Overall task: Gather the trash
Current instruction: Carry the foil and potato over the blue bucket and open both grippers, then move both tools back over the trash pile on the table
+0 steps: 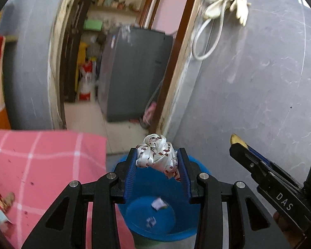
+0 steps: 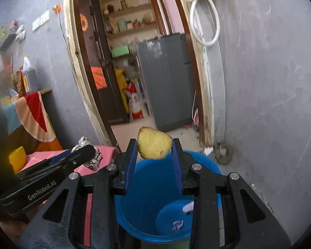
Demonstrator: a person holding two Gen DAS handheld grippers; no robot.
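We hold two items over the bucket (image 2: pixel 134 186): left gripper (image 1: pixel 158 161) clamps wrapper (image 1: pixel 157 155); right gripper (image 2: pixel 155 151) clamps peel (image 2: pixel 154 143). Scraps (image 2: pixel 177 225) already binned; both await dropping.

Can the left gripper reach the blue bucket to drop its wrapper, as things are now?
Probably yes. The left gripper, shut on the crumpled wrapper, hangs just above the open blue bucket. Nothing lies between them. The right gripper is off to the side and does not block it.
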